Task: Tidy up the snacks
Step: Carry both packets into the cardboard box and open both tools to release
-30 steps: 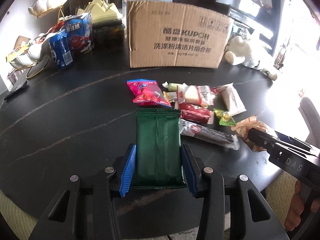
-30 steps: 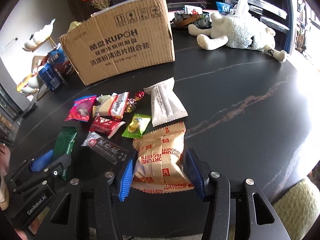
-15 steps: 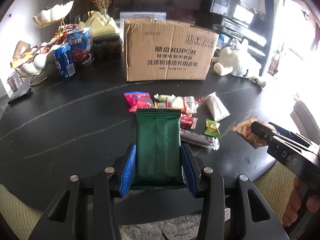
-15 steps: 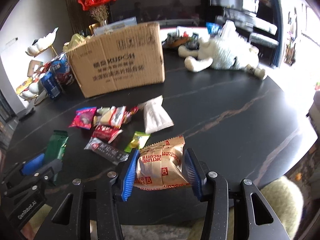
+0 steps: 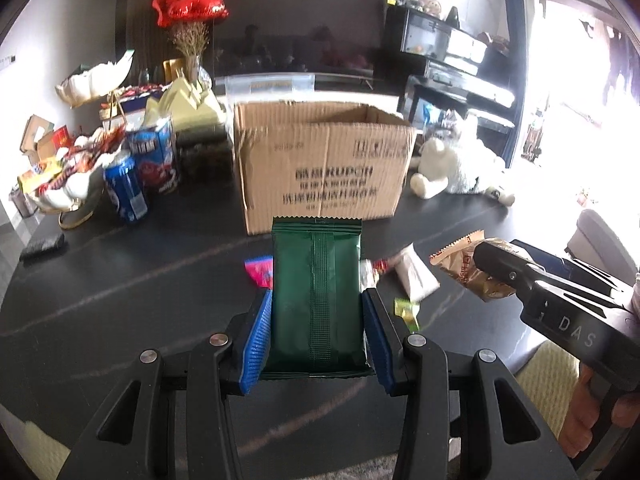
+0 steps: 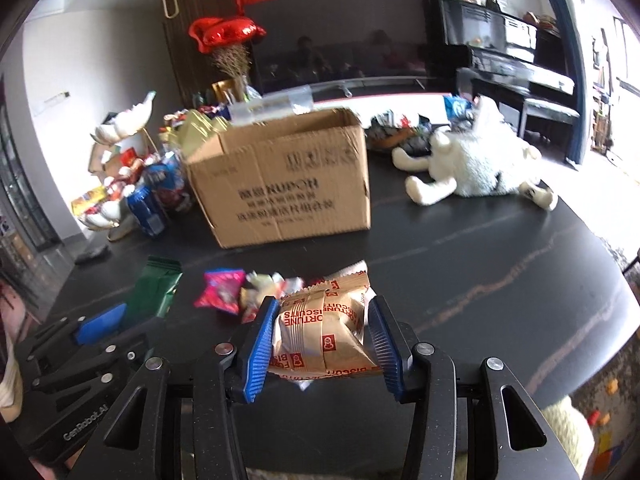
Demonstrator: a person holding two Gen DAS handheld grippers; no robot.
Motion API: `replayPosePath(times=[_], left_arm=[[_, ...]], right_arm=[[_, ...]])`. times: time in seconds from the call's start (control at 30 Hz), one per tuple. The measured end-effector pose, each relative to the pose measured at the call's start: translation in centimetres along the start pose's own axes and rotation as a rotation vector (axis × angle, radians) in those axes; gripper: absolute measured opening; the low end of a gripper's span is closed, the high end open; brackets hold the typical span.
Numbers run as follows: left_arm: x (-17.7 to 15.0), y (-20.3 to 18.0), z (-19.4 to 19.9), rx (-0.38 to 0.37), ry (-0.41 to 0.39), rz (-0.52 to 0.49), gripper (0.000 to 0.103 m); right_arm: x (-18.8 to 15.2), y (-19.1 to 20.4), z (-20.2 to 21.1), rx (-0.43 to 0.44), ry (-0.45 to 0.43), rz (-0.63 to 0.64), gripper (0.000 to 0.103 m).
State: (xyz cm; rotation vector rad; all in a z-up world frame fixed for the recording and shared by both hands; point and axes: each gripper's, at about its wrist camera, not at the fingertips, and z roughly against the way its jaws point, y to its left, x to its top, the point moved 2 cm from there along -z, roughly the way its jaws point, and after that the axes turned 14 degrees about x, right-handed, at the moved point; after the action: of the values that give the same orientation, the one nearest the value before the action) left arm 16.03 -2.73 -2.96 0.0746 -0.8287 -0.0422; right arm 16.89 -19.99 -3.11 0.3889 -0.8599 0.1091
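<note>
My left gripper is shut on a dark green snack packet and holds it above the black table, in front of the open cardboard box. My right gripper is shut on a tan fortune-biscuits packet, also lifted; that packet shows in the left wrist view. The box shows in the right wrist view too. Several loose snacks lie on the table under both grippers: a pink packet, a white packet and a small green one.
A blue can, a blue snack carton and a white leaf-shaped stand with snacks stand at the back left. A white plush toy lies right of the box. The round table's edge curves on the right.
Both grippers have risen with their packets and tilted up toward the box. The loose snacks now lie lower and partly hidden behind the held packets.
</note>
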Motion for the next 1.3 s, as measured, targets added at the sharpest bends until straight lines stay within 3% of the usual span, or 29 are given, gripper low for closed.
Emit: replayPosePath(times=[0.63, 0.93, 1.3], left_arm=[[10.0, 1.7, -1.6, 0.002, -0.084, -0.008, 0.044], [14.3, 2.0, -4.4, -0.036, -0.092, -0.003, 0.044], [18.4, 1.9, -9.9, -0.031, -0.060, -0.017, 0.044]], right_arm=[[10.0, 1.8, -2.1, 0.033, -0.136, 0.068, 0.048], [14.2, 1.7, -5.6, 0.043, -0.134, 0.090, 0.048], [17.6, 0.4, -11.0, 0.040, -0.106, 0.122, 0.048]])
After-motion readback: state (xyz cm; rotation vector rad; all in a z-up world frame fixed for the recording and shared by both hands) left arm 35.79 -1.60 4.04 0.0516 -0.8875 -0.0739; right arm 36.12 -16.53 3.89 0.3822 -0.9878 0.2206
